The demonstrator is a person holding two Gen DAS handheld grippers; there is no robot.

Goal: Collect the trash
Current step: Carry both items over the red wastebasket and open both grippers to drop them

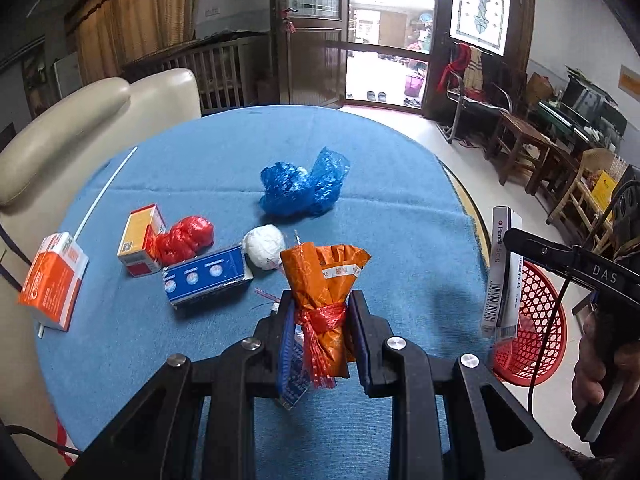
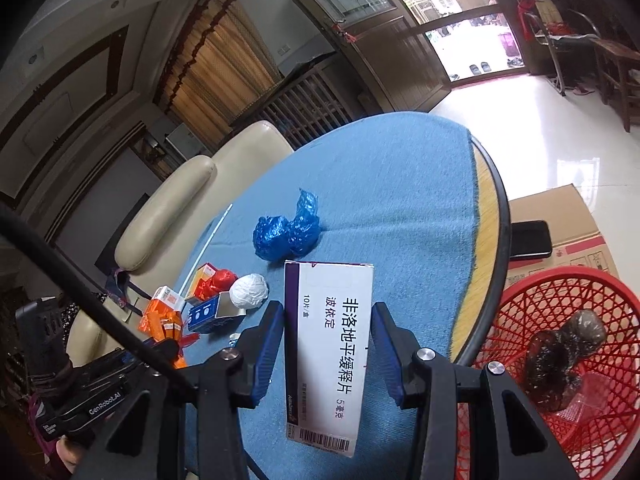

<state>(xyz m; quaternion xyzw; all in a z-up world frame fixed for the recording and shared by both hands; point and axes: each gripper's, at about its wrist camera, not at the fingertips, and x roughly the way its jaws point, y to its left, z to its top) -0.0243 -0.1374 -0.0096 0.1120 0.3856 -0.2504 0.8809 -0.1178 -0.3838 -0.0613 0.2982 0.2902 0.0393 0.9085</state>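
My left gripper is shut on an orange wrapper tied with red plastic string, held above the blue-covered round table. My right gripper is shut on a white and purple medicine box, seen edge-on in the left wrist view as the box beyond the table's right rim. A red mesh basket stands on the floor to the right, with a dark crumpled bag inside. On the cloth lie a blue plastic bag, a white paper ball, a red wad and a blue box.
An orange and white box and a yellow and red box lie at the table's left, by a thin white stick. A cream sofa stands behind. A cardboard carton with a black phone sits beside the basket.
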